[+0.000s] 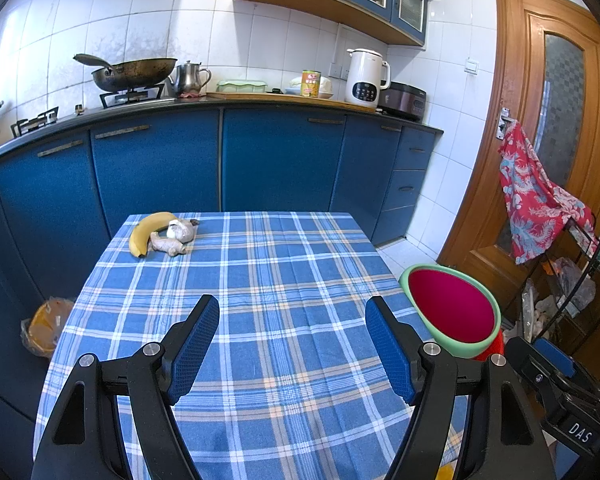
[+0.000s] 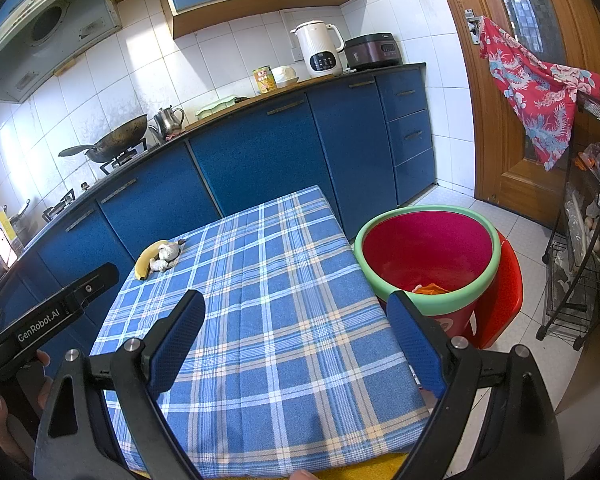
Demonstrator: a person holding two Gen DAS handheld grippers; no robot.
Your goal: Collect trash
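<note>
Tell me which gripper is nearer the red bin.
Right. The right gripper is open over the table's bin-side edge, with the red bin just ahead-right. The left gripper is open farther across the table.

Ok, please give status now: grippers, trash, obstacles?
Left gripper and right gripper open, empty. Banana, ginger, garlic on far table corner. Path clear.

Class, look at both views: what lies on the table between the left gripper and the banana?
Nothing: only bare checked tablecloth separates the left gripper from the banana, clearest in the left wrist view.
</note>
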